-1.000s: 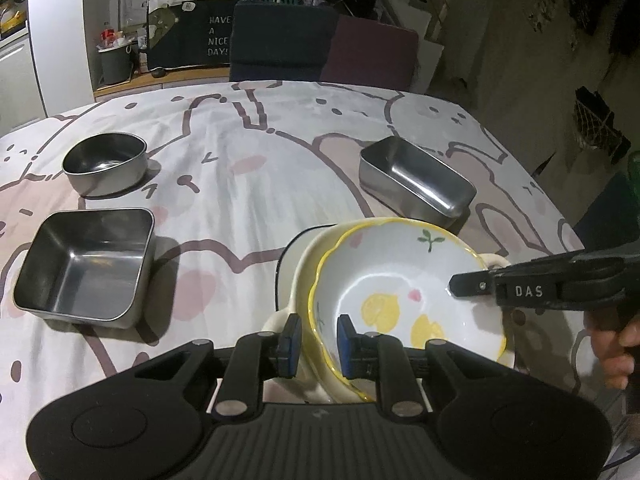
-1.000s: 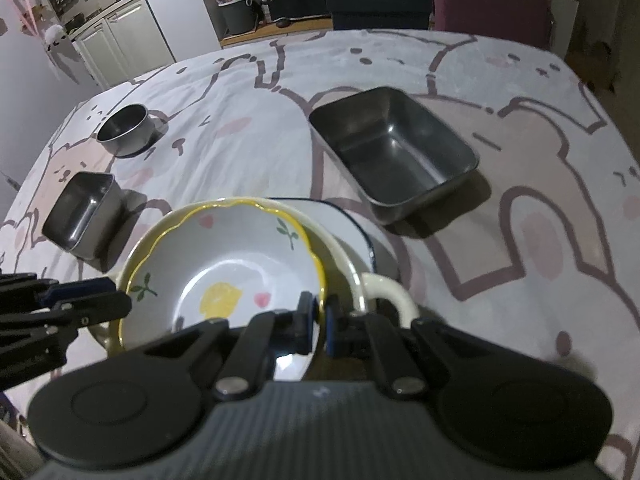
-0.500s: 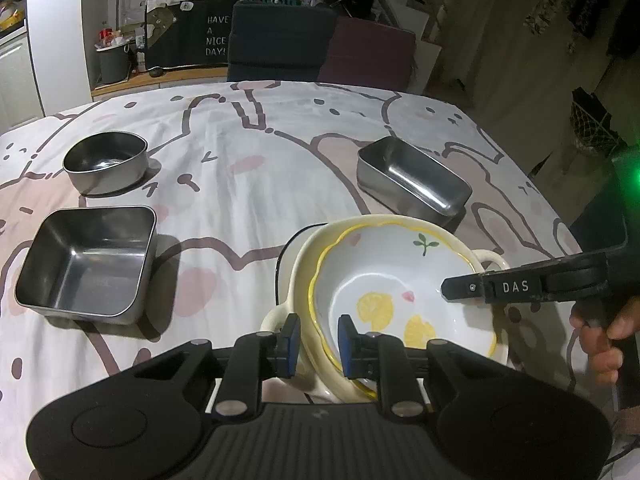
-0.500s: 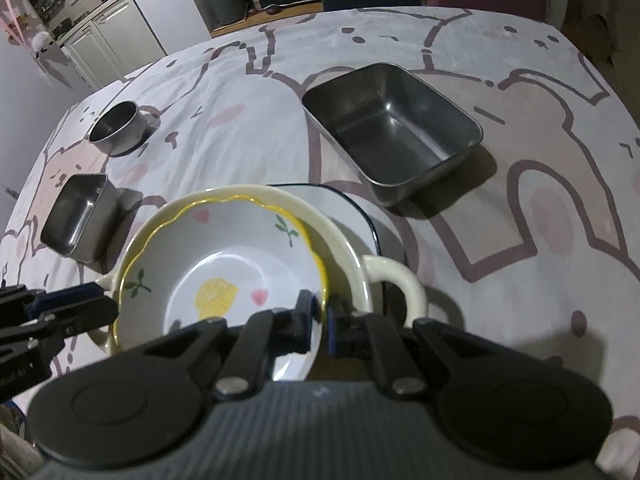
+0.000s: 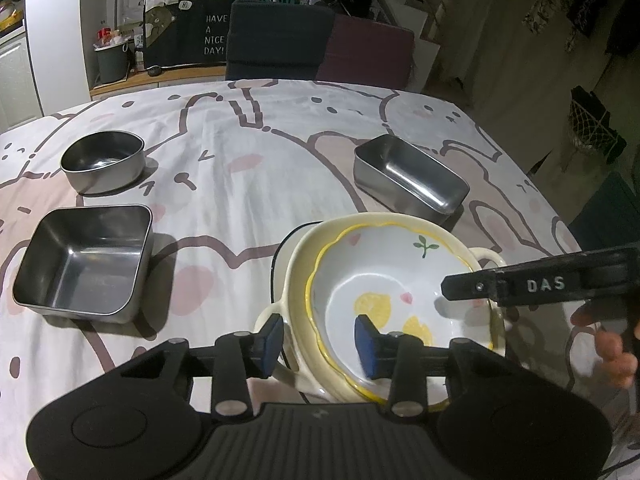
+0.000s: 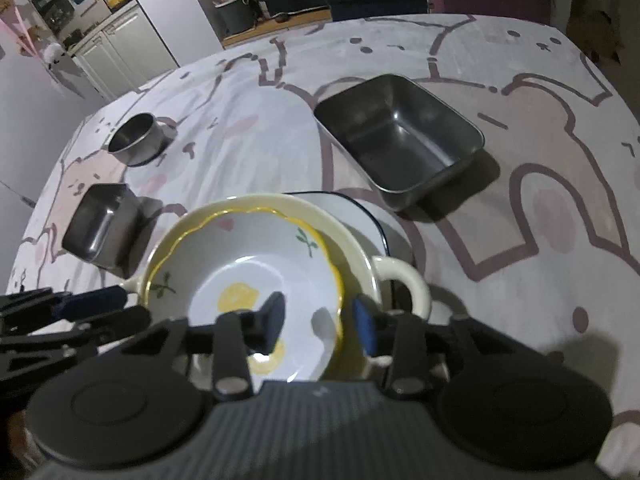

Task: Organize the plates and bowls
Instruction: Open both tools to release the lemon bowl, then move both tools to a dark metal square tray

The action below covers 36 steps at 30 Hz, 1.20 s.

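White capitals reading "DAS" run along the side of the right claw (image 5: 460,286) as the left wrist camera sees it, and a dark hanging cloth (image 5: 200,28) behind the tabletop (image 5: 248,152) says "HAVE A NICE DAY!" in pale letters.

The white ceramic bowl with a wavy yellow rim (image 5: 384,280) carries painted yellow lemons, a small green sprig and pink hearts inside. It sits nested in a larger cream ceramic bowl with loop handles (image 5: 298,272), which in turn rests on a white plate edged in dark blue (image 6: 372,220), all near the front edge of the tabletop, whose cloth shows pink and brown cartoon outlines.

The left claw (image 5: 318,342) has just been opening; its blue pads stand apart, straddling the near rims of both nested bowls without pressing them. The right claw (image 6: 320,322) has likewise just been opening and is spread across the yellow rim on the opposite side, pads clear of it.

Further off stand a round steel bowl (image 5: 102,160), a square steel container (image 5: 86,258) and a rectangular steel container (image 5: 412,178), well apart.
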Each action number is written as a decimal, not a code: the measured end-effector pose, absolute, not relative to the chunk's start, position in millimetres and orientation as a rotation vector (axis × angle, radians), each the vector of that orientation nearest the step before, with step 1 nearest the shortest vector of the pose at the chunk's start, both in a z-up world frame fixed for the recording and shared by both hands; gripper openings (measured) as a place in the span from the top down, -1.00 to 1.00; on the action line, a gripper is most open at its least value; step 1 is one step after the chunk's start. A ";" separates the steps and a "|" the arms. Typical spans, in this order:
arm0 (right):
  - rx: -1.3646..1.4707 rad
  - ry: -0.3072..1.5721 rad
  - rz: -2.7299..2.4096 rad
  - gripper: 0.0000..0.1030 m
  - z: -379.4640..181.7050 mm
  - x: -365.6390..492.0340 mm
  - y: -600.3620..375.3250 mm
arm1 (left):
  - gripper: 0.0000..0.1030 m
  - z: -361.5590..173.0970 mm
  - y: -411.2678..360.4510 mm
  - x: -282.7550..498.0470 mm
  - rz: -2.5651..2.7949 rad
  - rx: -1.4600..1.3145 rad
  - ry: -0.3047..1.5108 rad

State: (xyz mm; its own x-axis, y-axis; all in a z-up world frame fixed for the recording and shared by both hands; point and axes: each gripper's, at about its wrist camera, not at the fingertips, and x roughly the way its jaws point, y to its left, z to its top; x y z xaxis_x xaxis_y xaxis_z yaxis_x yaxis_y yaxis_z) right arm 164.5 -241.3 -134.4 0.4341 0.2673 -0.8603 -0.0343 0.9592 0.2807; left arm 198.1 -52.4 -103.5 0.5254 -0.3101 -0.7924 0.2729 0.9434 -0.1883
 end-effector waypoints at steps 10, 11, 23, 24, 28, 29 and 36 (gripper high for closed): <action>0.172 1.033 0.201 -0.70 -115.4 141.0 -241.0 | -0.31 -97.8 -56.1 192.6 -0.375 -0.054 0.938; 0.155 1.026 0.186 -0.71 -113.9 139.0 -241.4 | -0.38 -96.0 -56.1 191.4 -0.372 -0.053 0.931; 0.181 0.952 0.153 -0.99 -99.2 114.2 -261.5 | -0.83 -76.4 -48.2 181.3 -0.368 -0.085 0.874; 0.181 0.944 0.154 -0.99 -97.1 112.8 -260.8 | -0.87 -72.9 -46.3 179.9 -0.366 -0.088 0.862; 0.192 0.896 0.150 -0.99 -86.0 105.0 -261.3 | -0.99 -55.5 -33.5 176.3 -0.340 -0.087 0.792; 0.201 0.879 0.150 -0.99 -82.7 104.3 -260.8 | -0.99 -51.0 -29.3 176.5 -0.329 -0.085 0.781; 0.252 0.751 0.154 -0.99 -64.7 110.9 -245.9 | -1.00 -22.3 13.1 188.7 -0.230 -0.090 0.691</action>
